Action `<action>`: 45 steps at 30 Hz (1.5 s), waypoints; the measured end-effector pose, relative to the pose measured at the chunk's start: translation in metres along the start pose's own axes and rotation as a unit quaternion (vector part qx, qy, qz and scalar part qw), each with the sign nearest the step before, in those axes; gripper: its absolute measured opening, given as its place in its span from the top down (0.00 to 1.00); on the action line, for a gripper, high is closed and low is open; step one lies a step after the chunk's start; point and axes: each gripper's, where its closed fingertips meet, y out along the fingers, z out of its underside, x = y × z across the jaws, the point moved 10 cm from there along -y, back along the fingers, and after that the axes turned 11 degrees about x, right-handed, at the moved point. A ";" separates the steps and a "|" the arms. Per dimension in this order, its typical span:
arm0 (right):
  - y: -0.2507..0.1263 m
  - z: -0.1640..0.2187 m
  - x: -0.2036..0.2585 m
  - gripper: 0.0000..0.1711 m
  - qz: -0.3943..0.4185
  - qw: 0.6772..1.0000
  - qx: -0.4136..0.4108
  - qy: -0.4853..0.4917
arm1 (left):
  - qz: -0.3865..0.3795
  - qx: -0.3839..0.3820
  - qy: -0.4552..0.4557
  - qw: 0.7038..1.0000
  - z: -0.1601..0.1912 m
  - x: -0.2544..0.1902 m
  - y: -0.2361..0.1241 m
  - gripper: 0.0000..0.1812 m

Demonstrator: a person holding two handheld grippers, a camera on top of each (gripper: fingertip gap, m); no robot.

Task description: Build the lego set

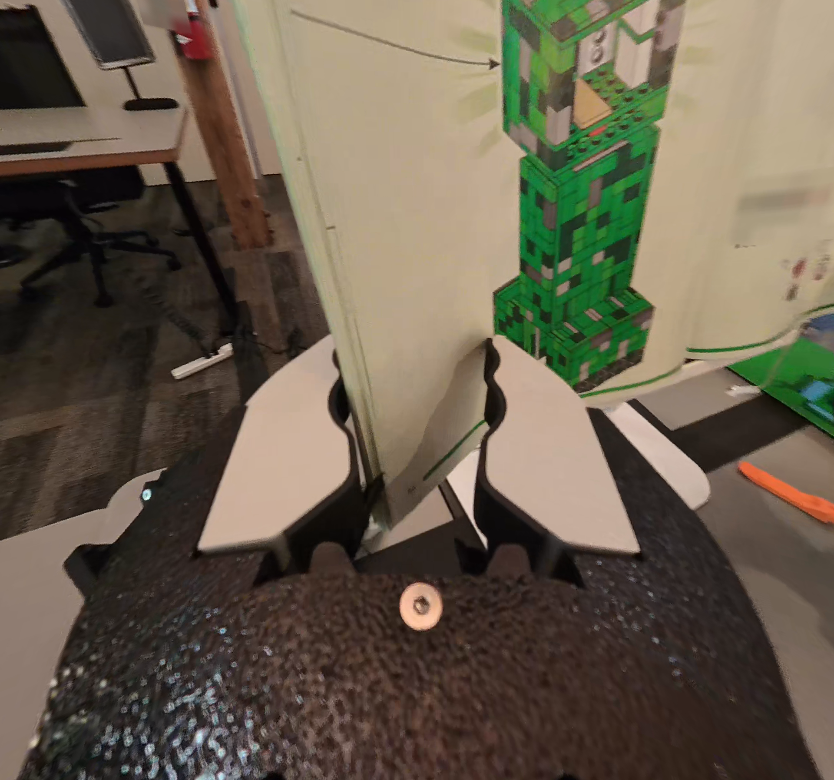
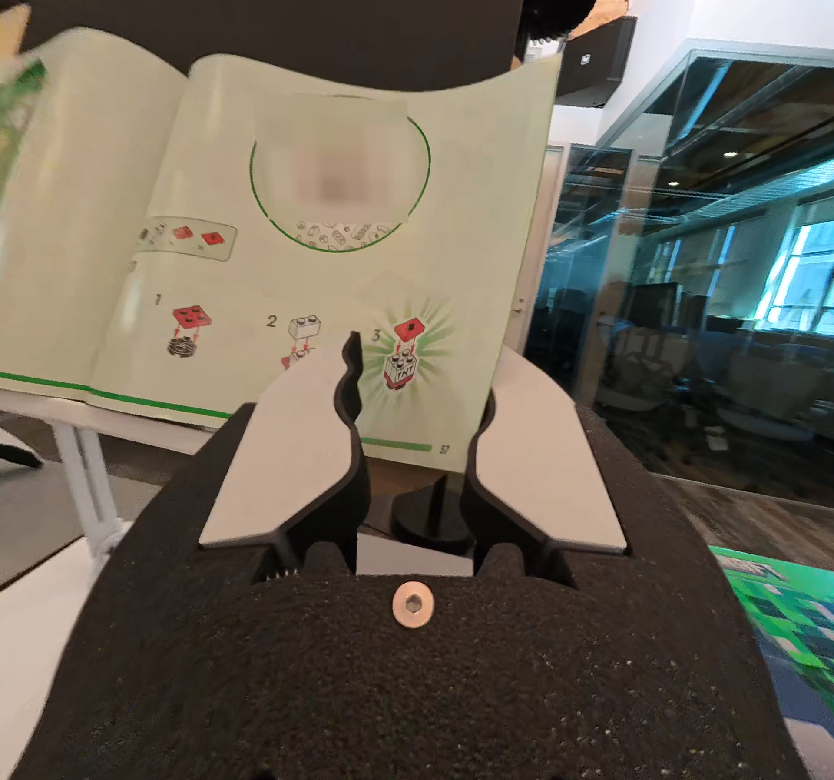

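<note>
jaws of both grippers straddle blurred instruction booklet pages, contact unclear.

This is an office. In the left wrist view a desk with a wood edge and black legs carries a dark monitor and a tablet on a stand, with a black swivel chair on grey carpet beneath. A red fire extinguisher hangs on a wooden post. The right wrist view shows a glass partition wall with more chairs and bright windows behind it
</note>
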 end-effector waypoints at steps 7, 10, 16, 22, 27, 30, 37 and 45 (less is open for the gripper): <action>0.004 -0.005 -0.001 0.59 0.068 0.996 0.025 -0.045 | -0.102 -0.015 0.017 0.995 -0.001 0.001 0.001 0.54; 0.005 -0.002 -0.007 0.58 0.091 0.994 0.044 -0.039 | -0.124 -0.024 0.023 0.992 -0.001 0.000 -0.001 0.53; -0.010 -0.004 -0.026 0.59 0.167 0.984 0.055 -0.024 | -0.185 -0.050 0.018 0.981 0.005 0.006 -0.015 0.53; -0.055 -0.045 -0.026 0.64 0.134 0.990 -0.003 0.036 | -0.196 -0.105 0.059 0.973 0.025 0.004 -0.067 0.58; -0.134 -0.035 0.027 0.67 -0.055 0.997 0.005 0.062 | -0.067 -0.141 0.085 0.984 0.066 -0.056 -0.135 0.61; -0.189 -0.003 0.063 0.67 -0.165 0.984 0.026 0.059 | 0.050 -0.134 0.084 0.986 0.109 -0.111 -0.168 0.64; -0.250 0.029 0.094 0.68 -0.197 0.978 0.043 0.049 | 0.179 -0.112 0.165 0.964 0.184 -0.221 -0.200 0.66; -0.254 0.031 0.097 0.73 -0.207 0.978 0.021 -0.014 | 0.253 -0.146 0.145 0.945 0.214 -0.238 -0.211 0.71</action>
